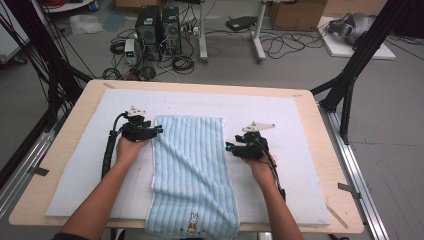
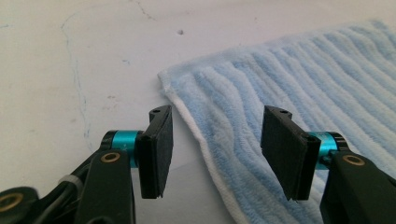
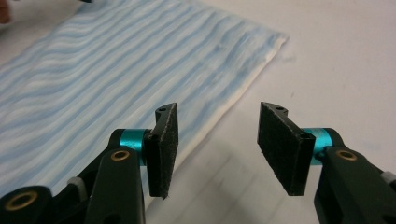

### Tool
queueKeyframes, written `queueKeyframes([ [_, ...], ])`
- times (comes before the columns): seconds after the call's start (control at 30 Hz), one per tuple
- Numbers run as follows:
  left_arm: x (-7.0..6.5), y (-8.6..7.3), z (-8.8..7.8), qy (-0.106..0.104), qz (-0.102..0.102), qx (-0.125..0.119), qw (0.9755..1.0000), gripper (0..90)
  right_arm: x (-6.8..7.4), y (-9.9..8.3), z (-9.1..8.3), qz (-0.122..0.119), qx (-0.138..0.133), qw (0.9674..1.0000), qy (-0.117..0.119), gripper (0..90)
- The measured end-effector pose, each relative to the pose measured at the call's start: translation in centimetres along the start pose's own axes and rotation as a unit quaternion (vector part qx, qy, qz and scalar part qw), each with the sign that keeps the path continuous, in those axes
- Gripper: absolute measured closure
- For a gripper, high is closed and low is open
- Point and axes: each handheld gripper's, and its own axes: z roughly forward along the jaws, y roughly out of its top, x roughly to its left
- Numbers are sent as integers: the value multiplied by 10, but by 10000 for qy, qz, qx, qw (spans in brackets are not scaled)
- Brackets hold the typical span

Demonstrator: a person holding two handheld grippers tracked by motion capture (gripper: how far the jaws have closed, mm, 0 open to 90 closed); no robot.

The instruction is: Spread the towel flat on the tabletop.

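No words, brand names or numbers can be read anywhere in these views. The one mark of that kind is a small embroidered rabbit figure (image 1: 192,223) in white and yellow, which stands on the light blue striped towel (image 1: 190,165) near its front hem in the high view. It carries no lettering that can be made out.

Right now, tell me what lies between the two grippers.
In the high view, the light blue striped towel lies between the left gripper and the right gripper, on the white mat. Both grippers stand open at its side edges.
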Motion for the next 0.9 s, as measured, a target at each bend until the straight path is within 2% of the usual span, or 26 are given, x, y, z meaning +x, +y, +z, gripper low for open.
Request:
queueKeyframes([
  [0.07,1,-1,-1,-7,-26,-33,10000,442,-4,12,18,-58,143,9998,-86,482],
  [0.23,2,-6,-1,-38,-51,91,9999,442,-13,27,58,312,328,9980,-445,561],
  [0.3,2,-8,-1,-56,-72,108,9999,443,-13,31,70,328,429,9971,-533,641],
  [0.33,1,-8,0,-77,-72,114,9999,443,-12,34,72,249,432,9968,-624,725],
  [0.37,1,-7,0,-85,-57,116,9999,443,-12,36,74,168,482,9970,-575,833],
  [0.4,0,-7,-1,-92,-29,132,9999,446,-11,39,74,91,561,9961,-680,861],
  [0.43,-1,-7,-1,-101,-36,113,9999,452,-10,42,75,-55,656,9946,-799,867],
  [0.5,-2,-7,-1,-99,-23,112,9999,454,-12,45,75,-106,774,9912,-1066,869],
  [0.57,-4,-7,0,-122,-4,149,9998,454,-21,45,71,2,839,9870,-1369,868],
  [0.63,-6,-7,2,-167,19,188,9997,454,-32,42,64,111,852,9805,-1766,866],
  [0.7,-9,-7,3,-203,60,186,9996,454,-43,39,57,255,863,9756,-2003,849],
  [0.73,-10,-7,4,-213,54,152,9996,457,-48,37,54,316,812,9753,-2030,798],
  [0.8,-12,-6,6,-262,19,51,9996,468,-55,35,47,539,585,9799,-1832,712],
  [0.83,-13,-5,7,-288,-4,7,9996,478,-56,35,43,627,453,9821,-1720,699],
  [0.9,-14,-1,11,-297,-4,-85,9995,489,-57,34,35,639,277,9844,-1616,669],
])
